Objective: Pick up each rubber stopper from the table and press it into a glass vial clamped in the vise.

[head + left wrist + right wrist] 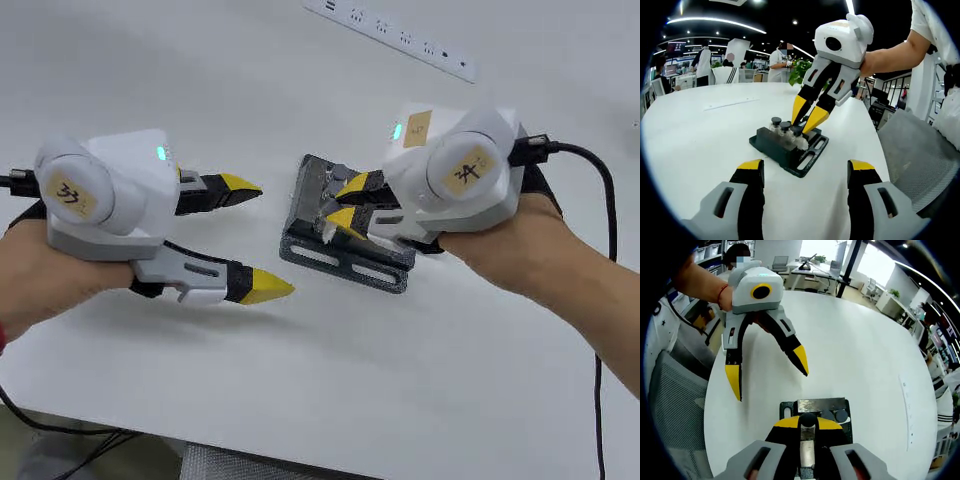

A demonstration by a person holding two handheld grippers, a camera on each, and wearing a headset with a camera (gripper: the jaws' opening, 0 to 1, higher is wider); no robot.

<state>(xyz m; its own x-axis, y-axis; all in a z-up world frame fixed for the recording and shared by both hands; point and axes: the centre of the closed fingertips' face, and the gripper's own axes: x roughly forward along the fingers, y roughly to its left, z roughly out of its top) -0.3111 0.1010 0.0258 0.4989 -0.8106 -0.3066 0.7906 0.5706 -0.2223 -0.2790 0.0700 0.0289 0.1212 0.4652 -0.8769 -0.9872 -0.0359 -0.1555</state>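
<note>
Rubber stopper, dark and round. It was seated on the mouth of the end glass vial, with the right gripper's yellow tips against either side of it.

Glass vials, three, upright in one row and clamped in the vise. Two further stoppers capped the other two vials, just beside the held one.

Vise, dark, with slotted base. It lay flat on the white table, near the middle of the head view.

Right gripper, white body with black jaws and yellow tips. It reached down over the vise with its jaws drawn nearly together and closed on the rubber stopper. It was held in the person's right hand, and a black cable ran back from it along the forearm.

Left gripper, same pattern. Its jaws were spread wide and had hold of nothing. It hung above bare table beside the vise without touching it, with the tips pointed toward the vise. It was held in the left hand.

Power strip, white, lay flat at the far edge of the table, well apart from the vise.

Chair, grey mesh, stood beyond the table edge in the left gripper view.
</note>
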